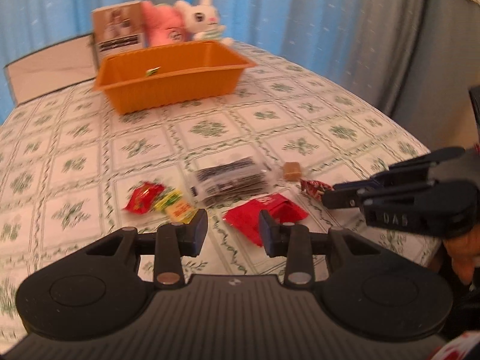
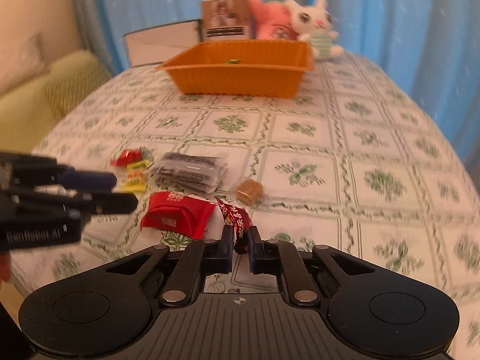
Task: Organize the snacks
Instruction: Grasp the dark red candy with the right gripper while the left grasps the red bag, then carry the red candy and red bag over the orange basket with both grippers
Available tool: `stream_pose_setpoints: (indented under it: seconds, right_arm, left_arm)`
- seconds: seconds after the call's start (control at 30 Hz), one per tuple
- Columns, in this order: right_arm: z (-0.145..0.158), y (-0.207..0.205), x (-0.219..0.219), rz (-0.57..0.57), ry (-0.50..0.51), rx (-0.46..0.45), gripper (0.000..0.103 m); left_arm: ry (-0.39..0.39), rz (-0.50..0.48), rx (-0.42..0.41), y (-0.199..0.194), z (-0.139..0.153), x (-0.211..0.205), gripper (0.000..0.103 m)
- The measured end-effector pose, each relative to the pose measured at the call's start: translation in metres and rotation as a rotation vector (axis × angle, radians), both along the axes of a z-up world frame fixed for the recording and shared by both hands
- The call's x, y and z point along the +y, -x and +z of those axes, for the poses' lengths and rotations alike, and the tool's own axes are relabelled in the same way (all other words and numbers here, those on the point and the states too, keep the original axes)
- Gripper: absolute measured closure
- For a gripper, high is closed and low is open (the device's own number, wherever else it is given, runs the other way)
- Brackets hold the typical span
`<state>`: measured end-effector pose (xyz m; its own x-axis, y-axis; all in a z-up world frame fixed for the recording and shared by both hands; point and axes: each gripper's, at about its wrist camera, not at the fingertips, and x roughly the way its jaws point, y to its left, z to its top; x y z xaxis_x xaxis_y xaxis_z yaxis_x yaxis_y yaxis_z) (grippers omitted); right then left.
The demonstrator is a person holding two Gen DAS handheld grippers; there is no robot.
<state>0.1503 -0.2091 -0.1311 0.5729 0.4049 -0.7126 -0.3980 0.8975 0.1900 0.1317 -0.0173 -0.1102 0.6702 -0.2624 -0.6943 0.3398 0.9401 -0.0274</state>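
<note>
The right tool (image 2: pixel 241 241) is pinching a dark red candy wrapper (image 2: pixel 237 219) between its two fingers, low in the middle of the right wrist view. The left tool (image 1: pixel 234 229) is standing partly spread with nothing between its fingers, over the near edge of a red packet (image 1: pixel 264 213).

The other snacks are lying on the desk (image 2: pixel 330 138), which is wearing a white cloth with green flowers. In the left wrist view, a small red pouch (image 1: pixel 144 195) and a yellow sachet (image 1: pixel 177 207) are sitting at the lower left, touching each other; a clear pack of dark sticks (image 1: pixel 231 180) is in the middle; a brown caramel cube (image 1: pixel 291 170) is just right of it.

An orange tray (image 1: pixel 168 90) is standing far back, well apart from the snacks, with one small green thing (image 1: pixel 152 71) inside. Behind it are a box (image 1: pixel 118 27), a pink plush (image 1: pixel 163 24) and a white rabbit toy (image 1: pixel 204 19).
</note>
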Motion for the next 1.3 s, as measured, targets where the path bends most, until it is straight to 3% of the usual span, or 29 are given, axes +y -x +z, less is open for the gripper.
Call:
stream_pose_setpoints:
  seconds: [0.23, 0.5, 0.7, 0.77, 0.93, 1.3]
  right_arm:
    - [0.004, -0.006, -0.027, -0.121, -0.148, 0.088, 0.093]
    - [0.003, -0.006, -0.03, -0.134, -0.167, 0.085, 0.093]
    - [0.0, -0.009, -0.029, -0.136, -0.171, 0.084, 0.093]
    - [0.0, -0.009, -0.028, -0.135, -0.166, 0.081, 0.093]
    - [0.001, -0.006, -0.023, -0.127, -0.137, 0.064, 0.093]
    - [0.016, -0.002, -0.017, -0.124, -0.159, 0.006, 0.093]
  left_arm:
    - [-0.12, -0.223, -0.022, -0.018, -0.009, -0.027, 0.069]
    - [-0.198, -0.353, 0.045, -0.038, -0.026, -0.041, 0.069]
    - [-0.166, -0.285, 0.083, -0.032, -0.025, -0.039, 0.073]
    - [-0.139, -0.244, 0.091, -0.029, -0.024, -0.037, 0.079]
    - [-0.058, -0.127, 0.112, -0.023, -0.019, -0.029, 0.08]
    - [0.015, 0.027, 0.015, -0.011, 0.012, -0.01, 0.08]
